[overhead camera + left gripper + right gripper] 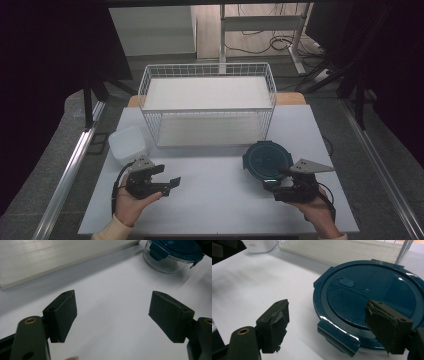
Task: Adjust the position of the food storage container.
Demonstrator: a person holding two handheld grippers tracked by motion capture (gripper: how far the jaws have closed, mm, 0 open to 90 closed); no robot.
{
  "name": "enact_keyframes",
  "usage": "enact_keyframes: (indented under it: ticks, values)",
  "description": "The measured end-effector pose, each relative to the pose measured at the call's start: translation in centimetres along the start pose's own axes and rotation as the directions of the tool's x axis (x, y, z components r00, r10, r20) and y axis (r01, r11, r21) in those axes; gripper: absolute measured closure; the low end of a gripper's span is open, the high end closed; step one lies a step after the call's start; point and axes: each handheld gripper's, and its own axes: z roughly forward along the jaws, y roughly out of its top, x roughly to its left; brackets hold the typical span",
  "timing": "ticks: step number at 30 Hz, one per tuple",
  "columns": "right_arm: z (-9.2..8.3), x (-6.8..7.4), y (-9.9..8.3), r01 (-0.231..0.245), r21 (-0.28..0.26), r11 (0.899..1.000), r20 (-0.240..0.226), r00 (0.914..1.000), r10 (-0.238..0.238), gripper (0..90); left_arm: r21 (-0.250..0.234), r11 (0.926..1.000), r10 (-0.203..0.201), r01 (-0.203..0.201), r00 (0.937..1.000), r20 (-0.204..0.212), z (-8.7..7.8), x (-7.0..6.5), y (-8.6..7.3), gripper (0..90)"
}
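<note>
Right gripper view shows my right gripper (325,325), jaws apart, over the round teal-lidded glass container's (372,300) near rim, apparently not touching.

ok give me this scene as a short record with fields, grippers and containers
left gripper: open, nothing between the jaws, above bare table
right gripper: open, at the near edge of the round glass container with dark teal clip lid
container lid: on
white wire two-tier shelf rack: back of table, nothing on it
translucent white square plastic tub: left of rack
table: white
</note>
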Motion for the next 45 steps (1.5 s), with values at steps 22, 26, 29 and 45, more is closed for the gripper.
enact_keyframes:
  ticks: [22,26,29,45]
  values:
    - [-0.6,0.1,-0.3,0.002,0.020,1.000,0.027,0.9996,-0.003,23.5,0.031,0.9995,0.006,-0.007,0.9997,0.022,1.4,-0.5,0.6,21.3]
    - [-0.6,0.2,0.0,0.009,0.022,1.000,0.023,0.9997,-0.009,24.6,0.039,0.9992,-0.004,0.003,0.9996,0.028,1.4,-0.3,0.5,21.4]
    - [-0.5,0.1,0.4,0.013,0.022,1.000,0.030,0.9995,-0.013,25.0,0.035,0.9992,-0.018,0.017,0.9993,0.032,1.3,-0.1,0.5,21.4]
    - [-1.8,-2.0,6.6,-0.002,-0.019,1.000,0.073,0.9973,0.003,33.1,0.029,0.9987,-0.042,0.041,0.9986,0.032,0.7,0.5,0.7,21.7]
